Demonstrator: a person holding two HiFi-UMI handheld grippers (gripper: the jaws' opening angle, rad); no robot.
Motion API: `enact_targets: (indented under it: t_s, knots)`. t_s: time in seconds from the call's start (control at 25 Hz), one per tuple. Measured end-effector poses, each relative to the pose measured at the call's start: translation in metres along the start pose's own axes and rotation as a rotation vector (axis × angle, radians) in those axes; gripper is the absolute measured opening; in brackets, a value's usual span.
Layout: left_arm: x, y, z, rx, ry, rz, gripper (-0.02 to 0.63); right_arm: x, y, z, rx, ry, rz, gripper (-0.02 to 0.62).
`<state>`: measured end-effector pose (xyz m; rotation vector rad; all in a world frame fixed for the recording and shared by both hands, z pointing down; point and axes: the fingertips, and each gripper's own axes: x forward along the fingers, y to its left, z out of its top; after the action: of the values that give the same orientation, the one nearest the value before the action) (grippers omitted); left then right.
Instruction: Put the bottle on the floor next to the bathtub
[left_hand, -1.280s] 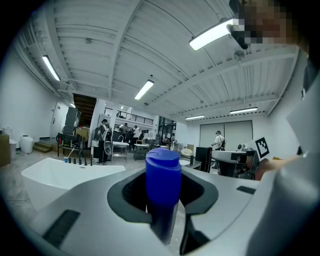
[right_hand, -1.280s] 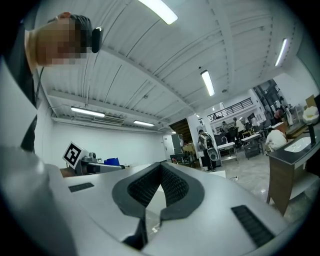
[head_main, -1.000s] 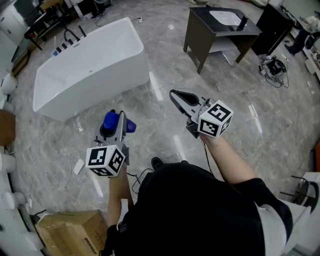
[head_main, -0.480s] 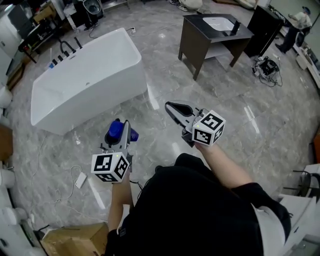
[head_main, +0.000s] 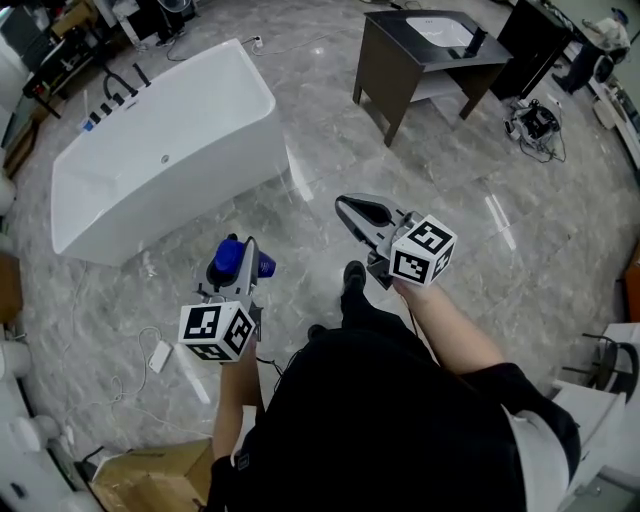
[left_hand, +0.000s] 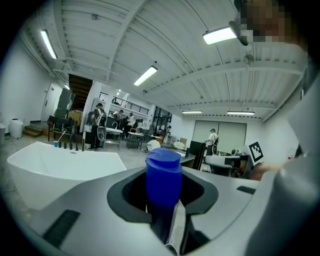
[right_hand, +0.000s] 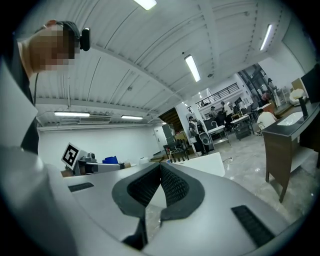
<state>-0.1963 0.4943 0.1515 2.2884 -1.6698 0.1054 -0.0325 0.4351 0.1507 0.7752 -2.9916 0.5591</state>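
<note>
Grey marbled floor (head_main: 330, 150) filled the head view. Left of centre, my left gripper (head_main: 243, 266) was clenched on the blue plastic bottle (head_main: 228, 256), which sat off the floor and apart from the tub. Right of centre, my right gripper (head_main: 343, 205) had its jaws pressed together on nothing. Farther off stood the white freestanding bathtub (head_main: 160, 150) at upper left and a dark wooden washstand (head_main: 395, 75) at upper right.

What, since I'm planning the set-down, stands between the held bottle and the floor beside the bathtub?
Nothing visible: the blue bottle, in the left gripper, hangs over bare floor beside the bathtub; a white adapter lies clear of that spot.
</note>
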Motion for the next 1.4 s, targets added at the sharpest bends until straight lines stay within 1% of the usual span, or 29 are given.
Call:
enact_targets:
  t_s: [0.28,0.56,0.72,0.88,1.0,1.16,1.4]
  knots:
    - [0.080,0.016,0.025,0.000,0.000,0.033,0.143,0.033,-0.079,0.027,0.029,0.010,0.024,0.028]
    - [0.164,0.018,0.044,0.001,0.018,0.042,0.143,0.059,-0.158,0.050,0.048,0.037,0.049,0.028]
    - [0.206,0.012,0.047,-0.009,0.033,0.048,0.143,0.061,-0.195,0.058,0.062,0.048,0.062,0.029]
    - [0.242,-0.003,0.051,0.011,0.049,0.020,0.143,0.056,-0.230,0.061,0.073,0.057,0.057,0.028]
    - [0.263,-0.009,0.052,0.022,0.055,0.001,0.143,0.054,-0.248,0.060,0.086,0.058,0.047,0.028]
    - [0.280,-0.010,0.044,0.005,0.072,-0.010,0.143,0.051,-0.263,0.055,0.107,0.066,0.034,0.029]
    - [0.315,0.007,0.036,-0.016,0.099,-0.018,0.143,0.064,-0.290,0.054,0.117,0.090,0.008,0.029]
